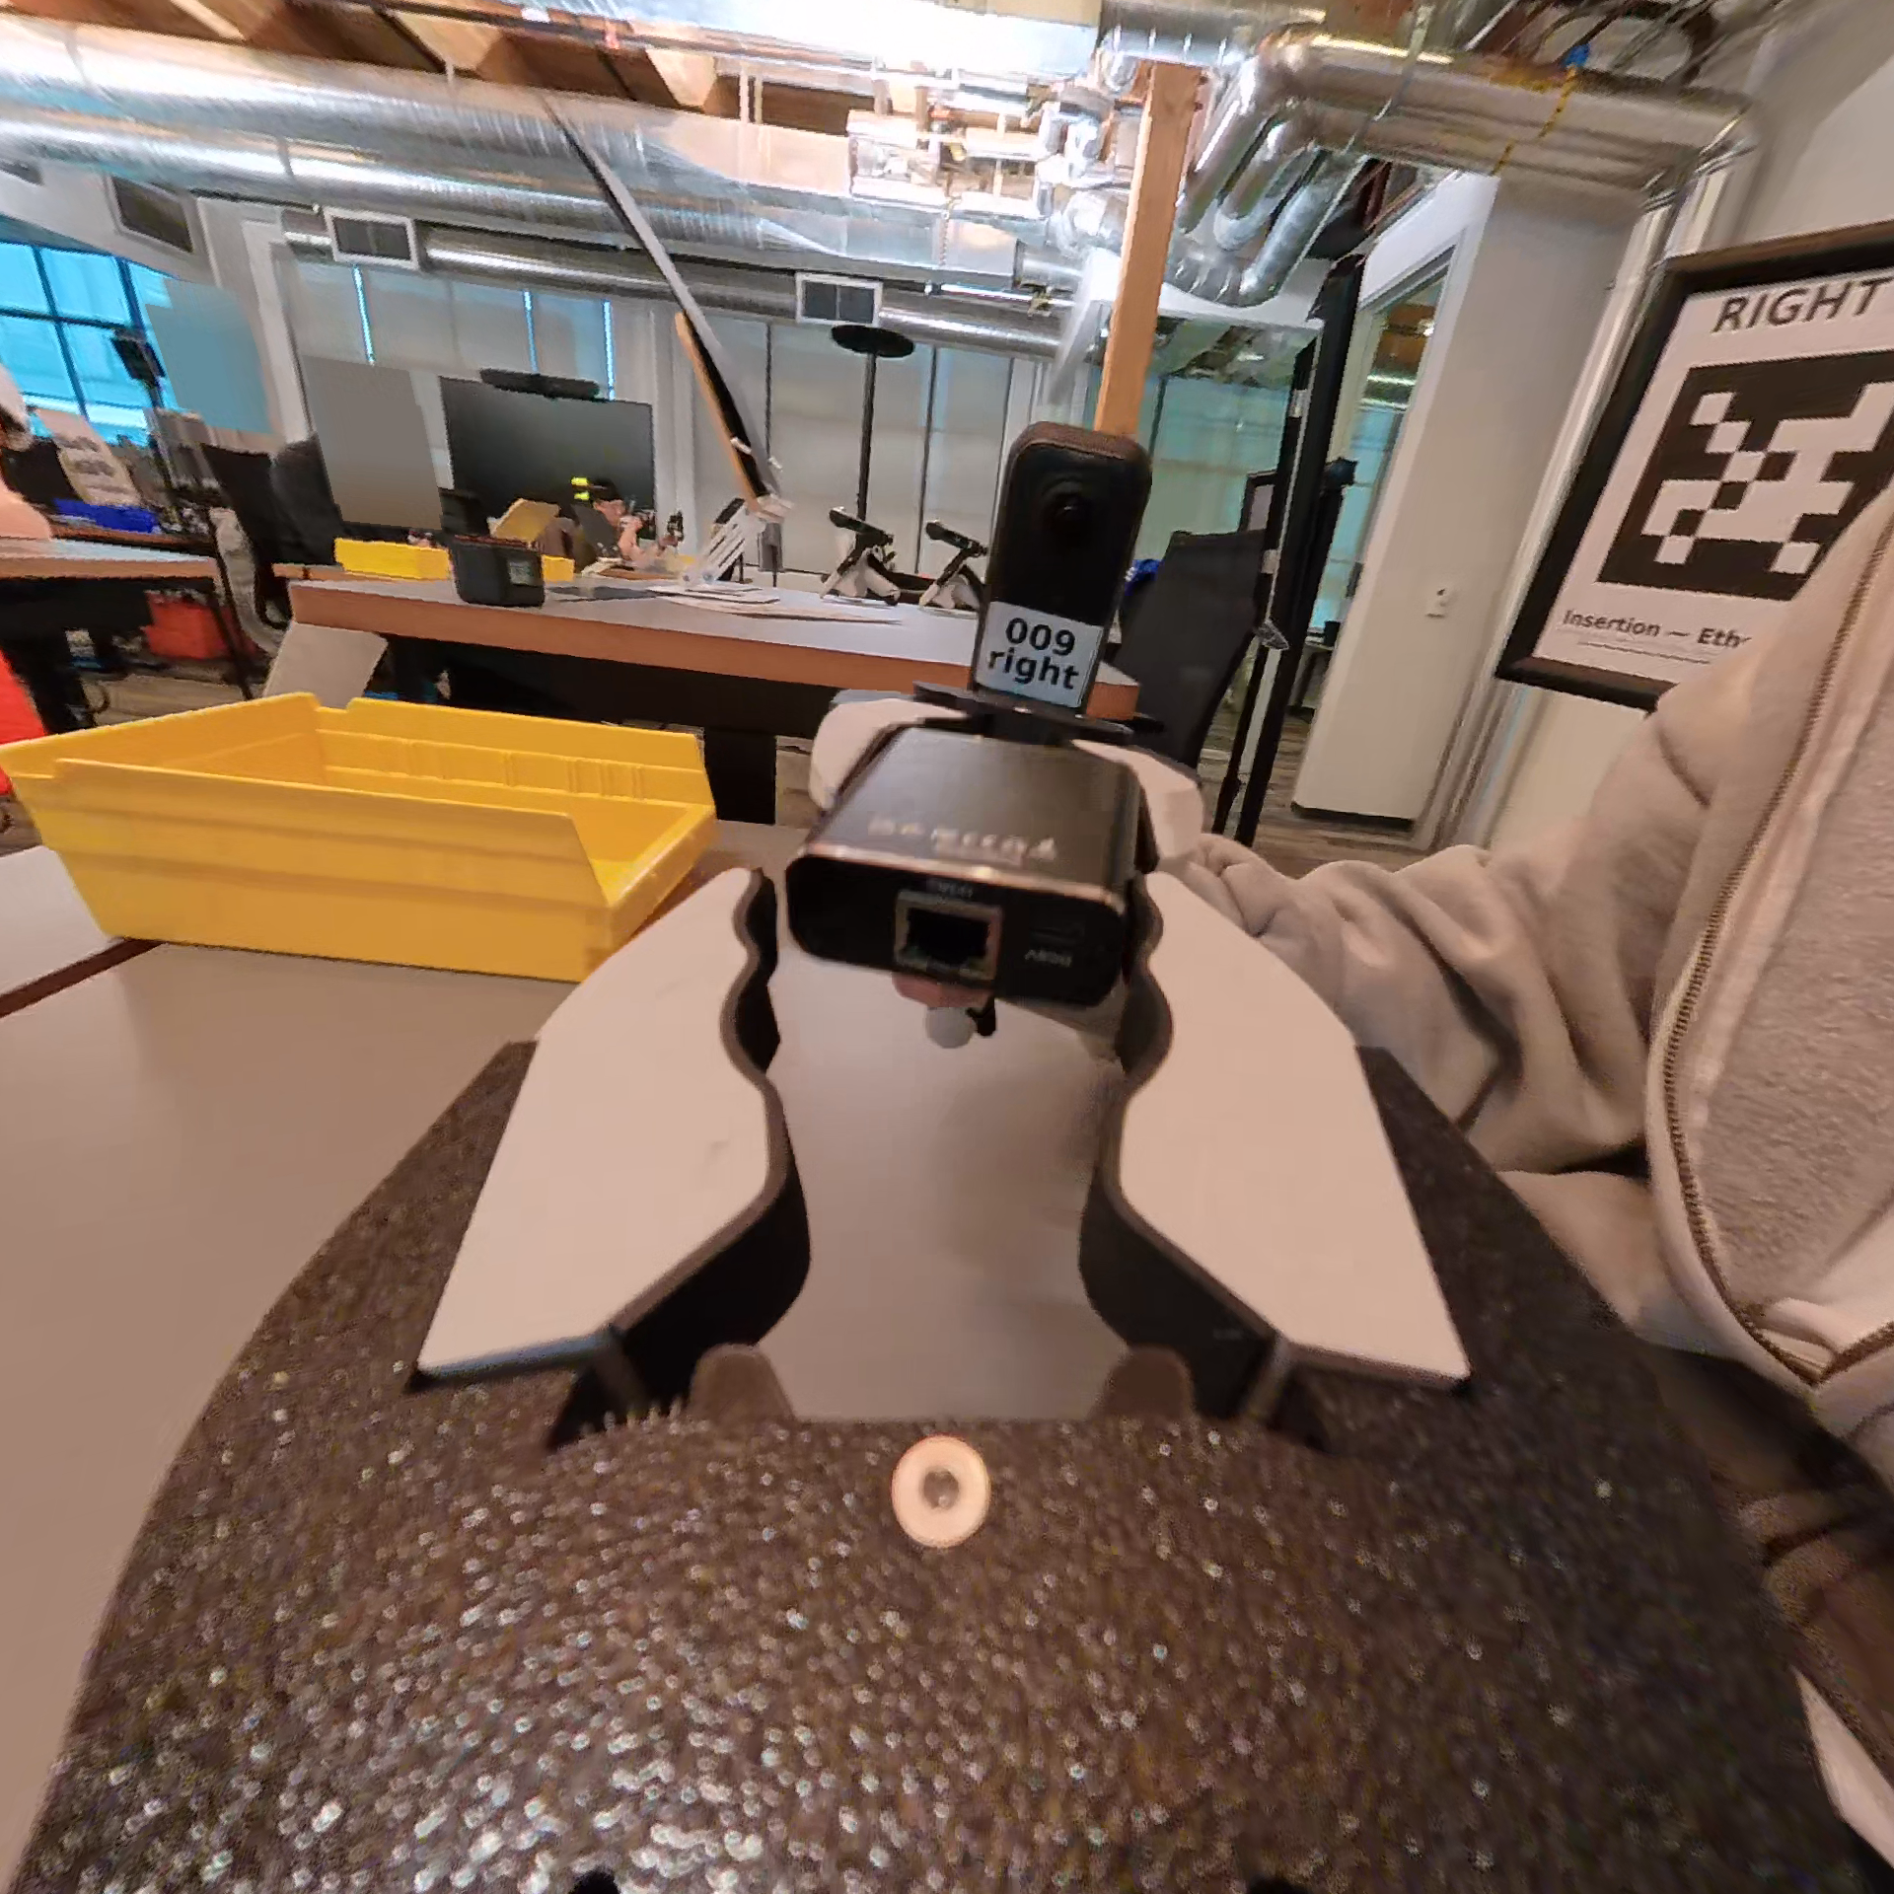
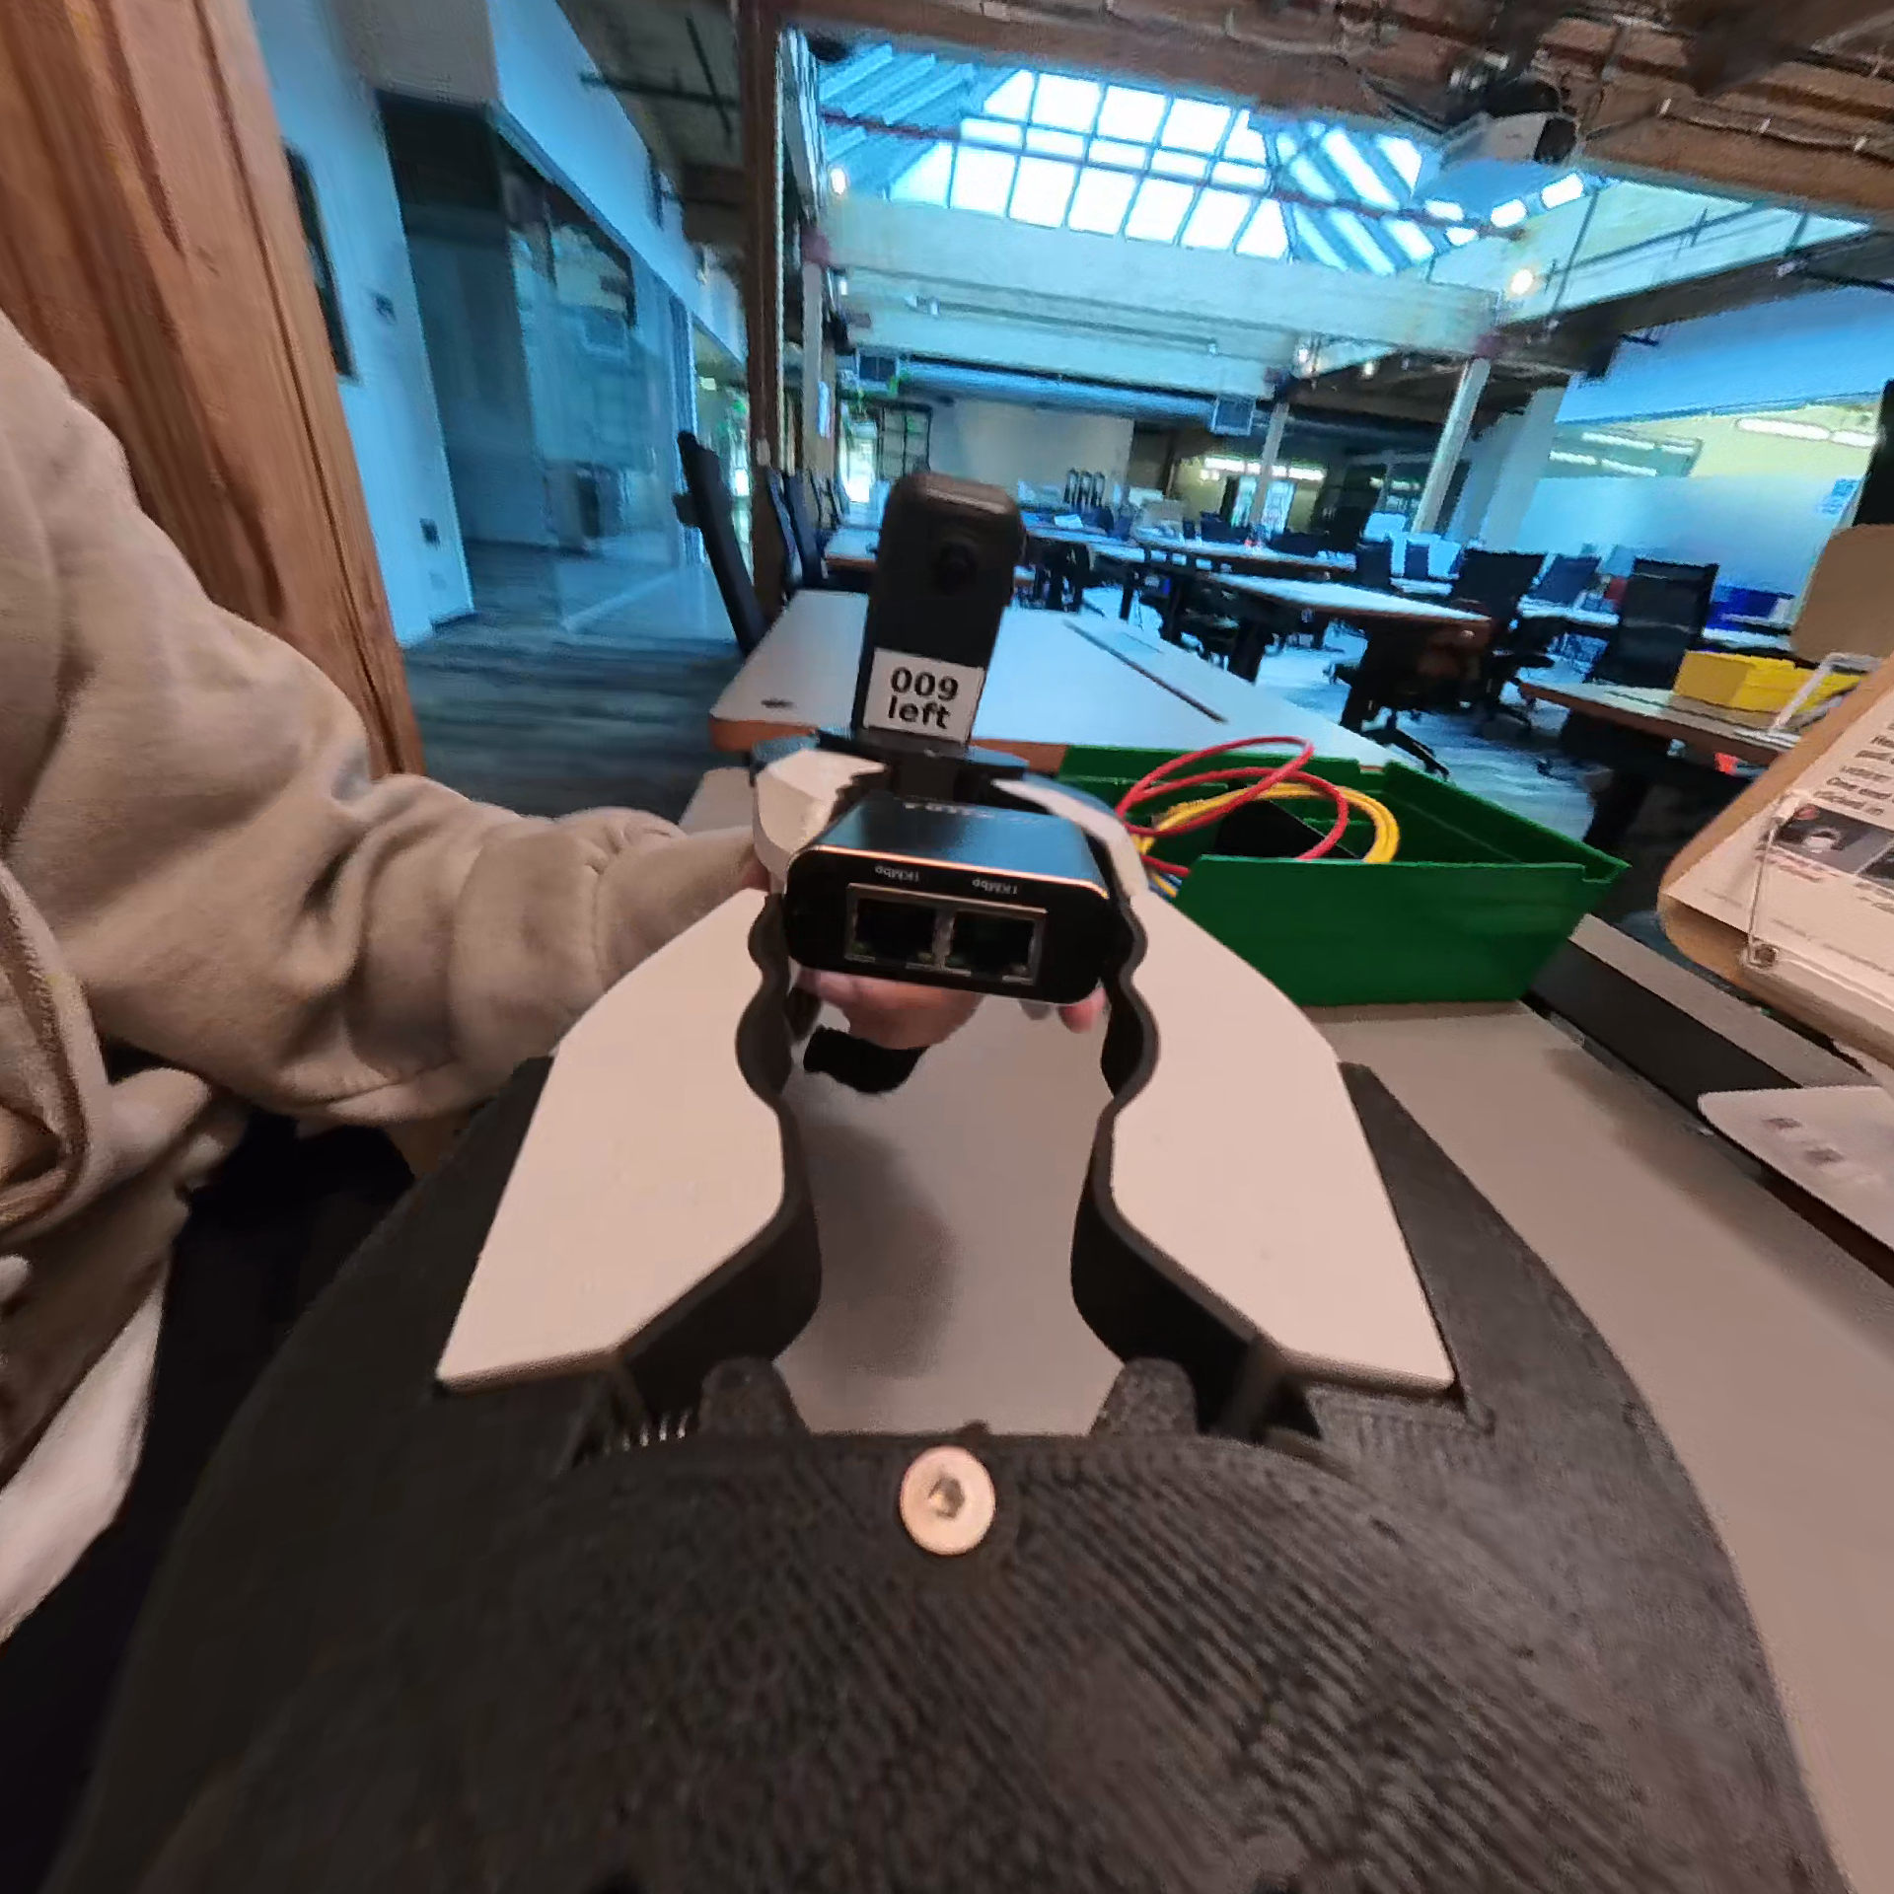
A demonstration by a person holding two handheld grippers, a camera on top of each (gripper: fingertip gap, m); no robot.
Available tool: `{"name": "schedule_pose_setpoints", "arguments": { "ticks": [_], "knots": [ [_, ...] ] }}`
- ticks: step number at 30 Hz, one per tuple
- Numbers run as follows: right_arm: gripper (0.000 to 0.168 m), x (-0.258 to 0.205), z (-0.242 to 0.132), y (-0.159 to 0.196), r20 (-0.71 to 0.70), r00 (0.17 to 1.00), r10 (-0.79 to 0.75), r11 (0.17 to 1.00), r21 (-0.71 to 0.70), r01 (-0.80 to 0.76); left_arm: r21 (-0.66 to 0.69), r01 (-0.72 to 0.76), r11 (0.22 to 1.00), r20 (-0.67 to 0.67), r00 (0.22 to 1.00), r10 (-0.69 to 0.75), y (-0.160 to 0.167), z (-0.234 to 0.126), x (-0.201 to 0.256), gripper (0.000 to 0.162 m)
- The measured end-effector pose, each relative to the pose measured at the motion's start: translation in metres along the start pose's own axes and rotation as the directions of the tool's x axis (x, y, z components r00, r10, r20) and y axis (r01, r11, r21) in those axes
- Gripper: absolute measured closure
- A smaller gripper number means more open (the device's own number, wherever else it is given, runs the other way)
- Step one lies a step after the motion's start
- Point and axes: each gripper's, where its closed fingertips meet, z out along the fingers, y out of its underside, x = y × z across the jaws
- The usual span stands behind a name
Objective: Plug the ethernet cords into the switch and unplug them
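Switch (image 1: 958, 887), black, held aloft between both grippers: left gripper (image 1: 948, 958) and right gripper (image 2: 943, 958) each clamp one end, jaws narrowed onto its sides, leaving ports exposed. Ethernet cords (image 2: 1240, 810) lie coiled in green bin (image 2: 1363, 922) beyond the switch.

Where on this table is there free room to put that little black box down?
Bare table lies in front of the yellow bin, left of the left gripper, and in front of the green bin, beside the right gripper. Crowded: the green bin holds coiled cables, and papers fill the far right edge.
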Motion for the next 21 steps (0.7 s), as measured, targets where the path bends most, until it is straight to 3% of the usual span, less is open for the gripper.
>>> {"name": "schedule_pose_setpoints", "arguments": {
  "ticks": [4,6,11,16,21],
  "knots": [
    [0.108,0.002,-0.008,-0.006,0.027,0.997,0.068,0.995,0.075,-0.07,-0.02,0.021,1.0,0.023,1.0,-0.021,0.005,0.002,-0.004,0.088],
    [0.108,0.002,-0.008,-0.005,0.048,0.994,0.103,0.99,0.093,-0.107,-0.027,0.001,1.0,-0.011,1.0,-0.001,0.006,0.004,0.003,0.103],
    [0.108,0.005,-0.011,-0.003,0.046,0.991,0.123,0.986,0.104,-0.128,-0.067,-0.043,0.997,0.029,0.999,0.045,0.007,0.006,0.0,0.103],
    [0.107,0.011,-0.012,-0.002,-0.017,0.993,0.118,0.985,0.133,-0.114,-0.11,-0.09,0.99,0.077,0.992,0.098,0.011,0.008,-0.004,0.103],
    [0.103,0.003,-0.003,0.006,-0.016,0.999,0.035,0.998,0.058,-0.034,-0.158,-0.081,0.984,0.045,0.995,0.089,0.018,0.012,0.001,0.103]
  ]
}}
